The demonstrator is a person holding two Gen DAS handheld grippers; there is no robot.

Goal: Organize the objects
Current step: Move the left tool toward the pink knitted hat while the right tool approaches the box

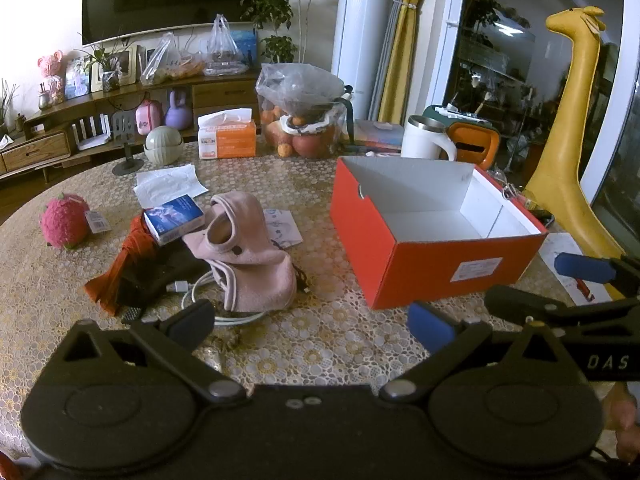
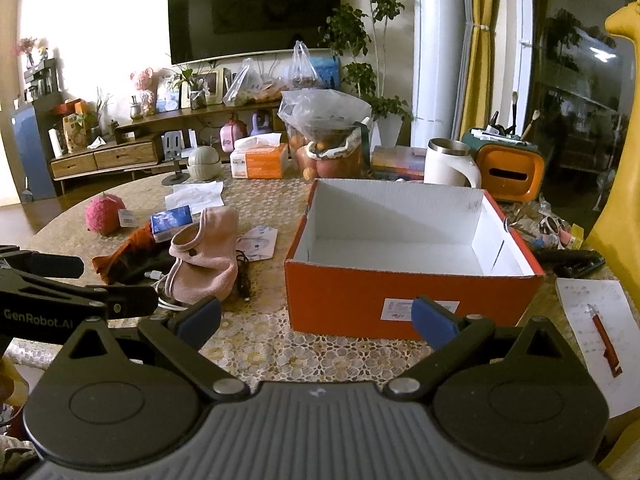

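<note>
Box (image 1: 436, 236) sits open on the bench (image 1: 320, 344), orange outside, white inside, nothing in it that I can see. My left gripper (image 1: 312, 320) hangs low over the bench, fingers (image 1: 430, 326) spread wide, gripping nothing. My right gripper (image 2: 316, 316) is the same story, fingers (image 2: 434, 320) wide apart and bare, pointing at the box's near wall. The clutter lies left of the box: a pink hood (image 1: 244, 248) slumped in a heap, a blue packet (image 1: 174, 218) propped on an orange cloth (image 1: 120, 264) just beside it, a white cable (image 1: 200, 300) curling out from under the hood. A pink plush (image 1: 64, 220) sits well apart, near the bench's left edge. Behind the box stand a white mug (image 1: 426, 138), a bag of fruit (image 1: 304, 120) and a tissue pack (image 1: 226, 138). To the box's right, a notepad (image 2: 596, 328) with a red pen (image 2: 604, 336) resting on it.
</note>
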